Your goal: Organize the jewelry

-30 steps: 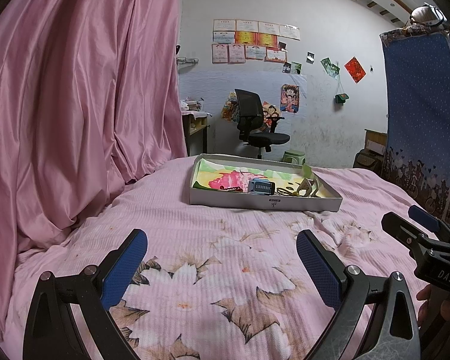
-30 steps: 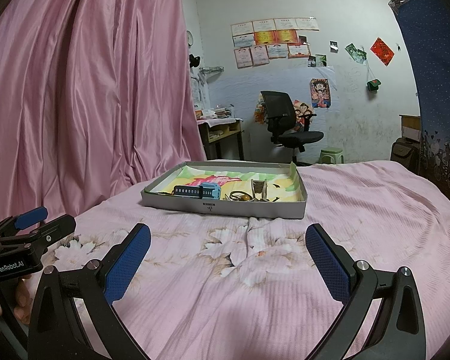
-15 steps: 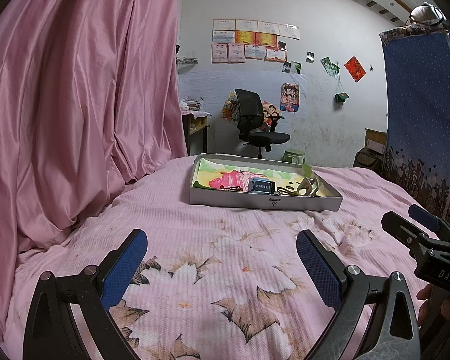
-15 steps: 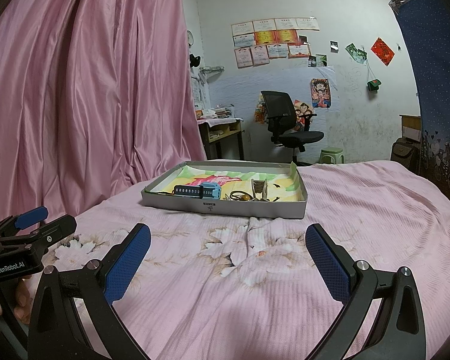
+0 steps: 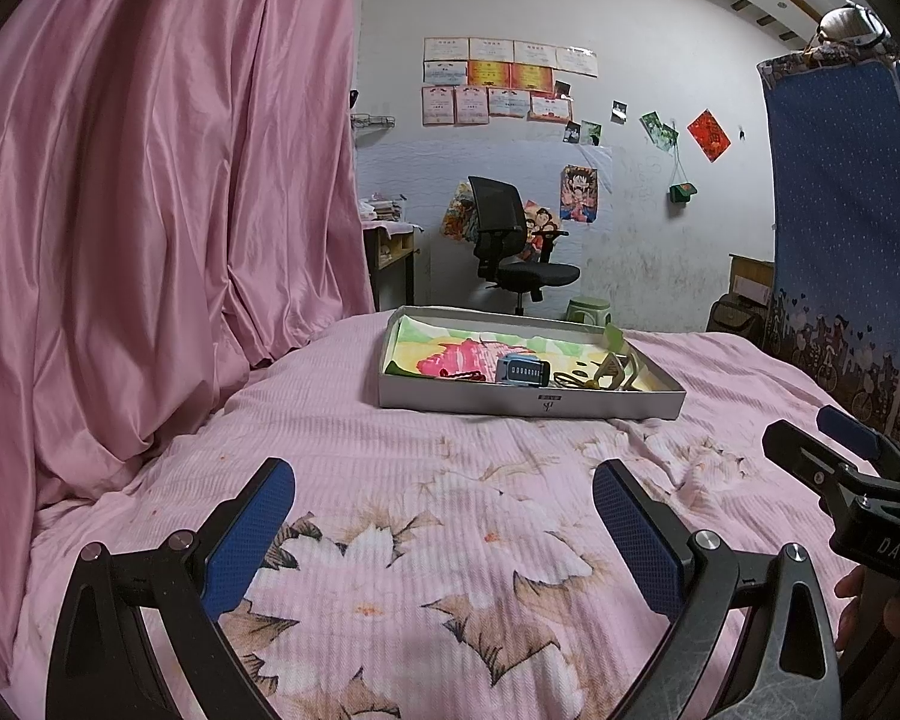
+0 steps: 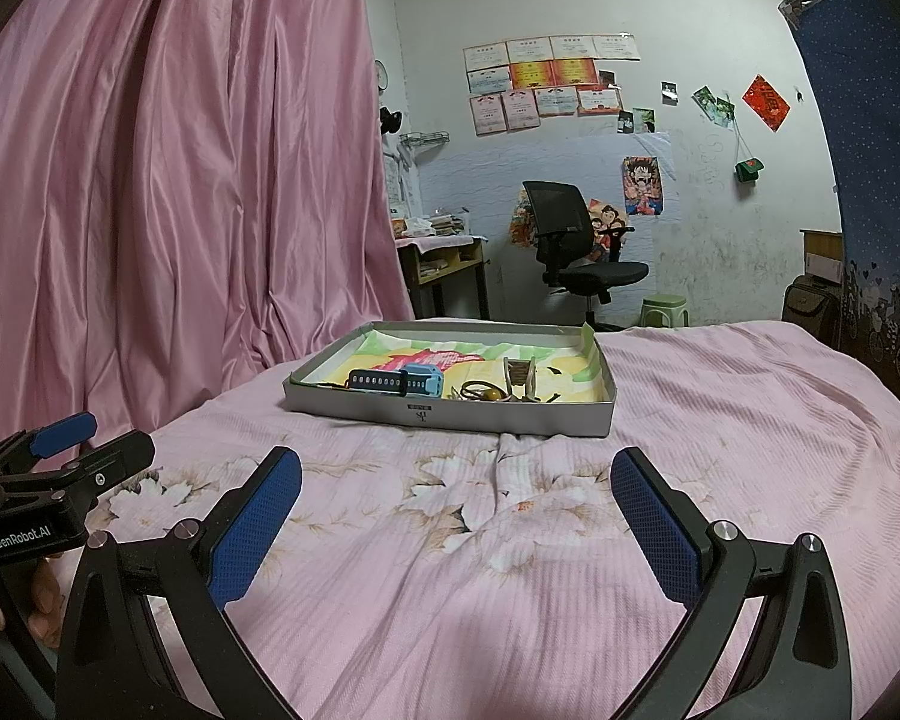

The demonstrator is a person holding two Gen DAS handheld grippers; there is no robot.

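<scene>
Spread wide, both pairs of blue pads, gripping nothing, touching nothing. Left gripper (image 5: 444,516) hovering over the flowered pink bedspread (image 5: 426,540), jaws far apart, only cloth between them. Right gripper (image 6: 456,510) the same: jaws wide, empty, poised above the bedspread. Side by side, each showing at the edge of the other's view, both pointed at the tray.

Nothing different from a second ago: same hover, same spread of the pads, same view of the tray in both cameras. No progress either way in that time, then.

Farther out, well apart from both grippers, the shallow grey tray (image 5: 534,405) resting on the bed. Inside it, on a bright patterned liner, the jewelry: a blue watch (image 6: 399,382) lying near the front wall, beside it a loose tangle of small gold-coloured pieces (image 6: 486,393) and a pale clip-like piece (image 6: 519,378) standing up. Everything gathered in the tray; nothing seen lying loose on the bedspread. Fits equally a heap waiting to be sorted or pieces already put away.
</scene>
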